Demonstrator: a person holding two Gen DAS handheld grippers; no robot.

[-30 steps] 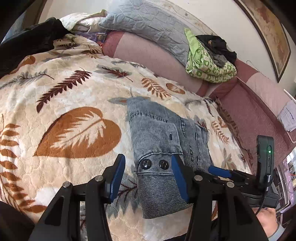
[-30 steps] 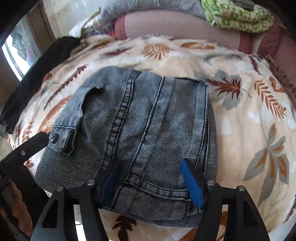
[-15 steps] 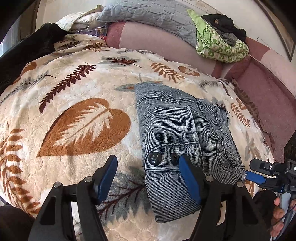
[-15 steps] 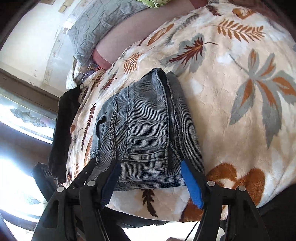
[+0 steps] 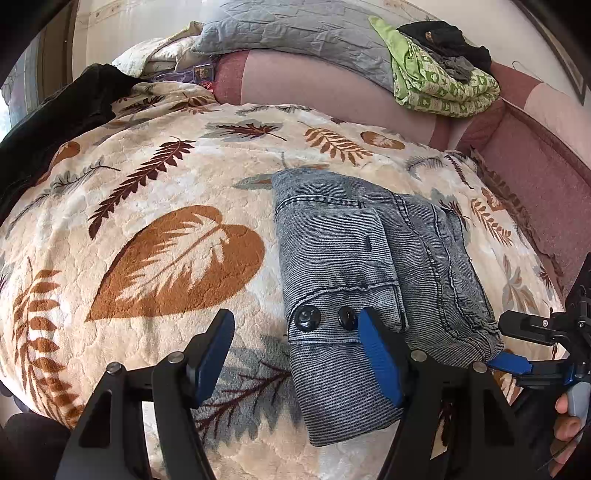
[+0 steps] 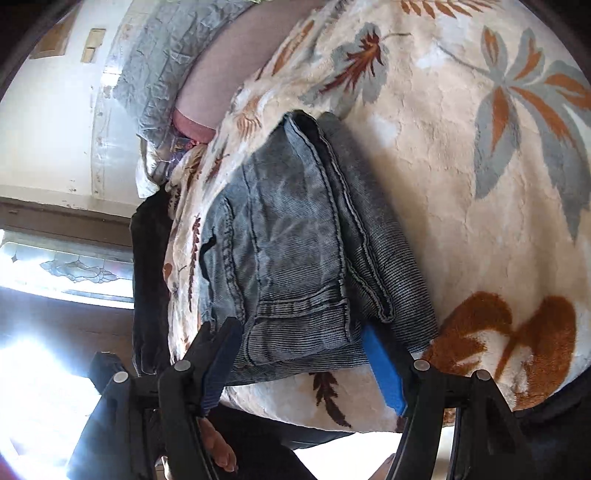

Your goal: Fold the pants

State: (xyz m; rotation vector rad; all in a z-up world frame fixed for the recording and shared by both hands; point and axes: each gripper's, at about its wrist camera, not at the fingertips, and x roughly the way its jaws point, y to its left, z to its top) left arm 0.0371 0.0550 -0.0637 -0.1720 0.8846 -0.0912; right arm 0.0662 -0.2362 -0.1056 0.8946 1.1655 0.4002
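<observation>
The grey-blue denim pants (image 5: pixel 354 266) lie folded into a compact stack on the leaf-patterned blanket (image 5: pixel 155 258), with two black buttons on the near flap. My left gripper (image 5: pixel 294 316) hovers open over the stack's near left corner. Its right finger sits above the flap beside the buttons, and its left finger is over bare blanket. In the right wrist view the pants (image 6: pixel 295 240) run away from my right gripper (image 6: pixel 299 328), which is open with the stack's near end between its fingers. In the left wrist view the right gripper (image 5: pixel 502 343) is at the stack's right edge.
A black garment (image 5: pixel 55 125) lies at the blanket's left edge. Against the back stand a grey quilted pillow (image 5: pixel 295 33) and a green patterned bundle (image 5: pixel 439 85) topped with dark clothes. A pink mattress edge (image 5: pixel 535 177) runs along the right. A hand (image 5: pixel 565 428) holds the right gripper.
My left gripper's jaws have widened and it has shifted slightly, its right finger still at the buttons. My right gripper has rolled sharply and dropped to the stack's near end. The pants have stayed put.
</observation>
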